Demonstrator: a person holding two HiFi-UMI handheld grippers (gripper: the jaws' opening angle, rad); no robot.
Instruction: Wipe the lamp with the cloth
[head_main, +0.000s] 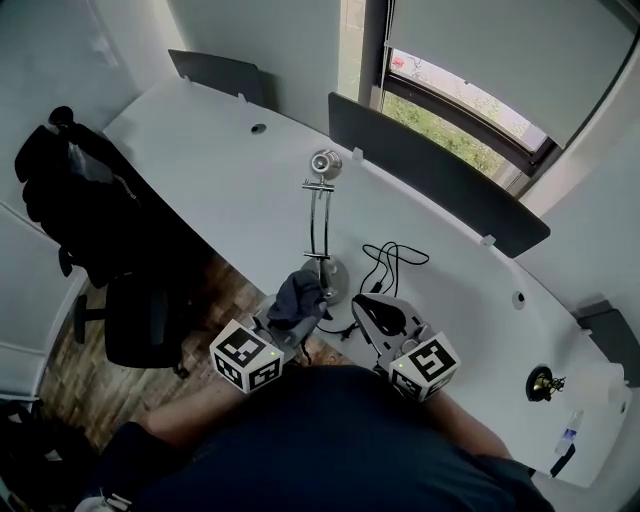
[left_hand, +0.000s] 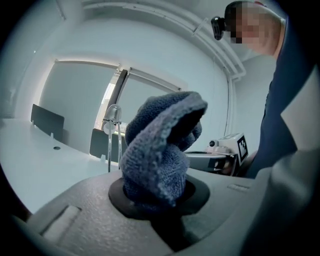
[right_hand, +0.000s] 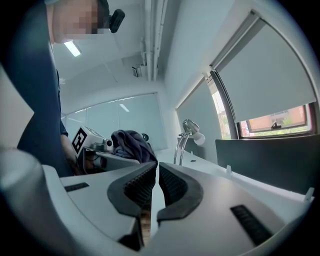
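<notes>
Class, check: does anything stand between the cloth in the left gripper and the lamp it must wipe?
Nothing visible does. The cloth, clamped in the left gripper, sits close to the lamp, with only desk surface between them.

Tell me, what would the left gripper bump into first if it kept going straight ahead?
Probably the desk lamp, standing just beyond the cloth that the left gripper holds, slightly left of its line; depth is unclear.

White curved desk (head_main: 200, 170). On it:
- desk lamp (head_main: 334, 277), standing near the front edge
- black cable (head_main: 392, 256), loosely coiled, just right of the lamp
- small dark-and-brass object (head_main: 543, 383), far right of the lamp
- dark divider panel (head_main: 430, 170), upright on the edge behind the lamp
</notes>
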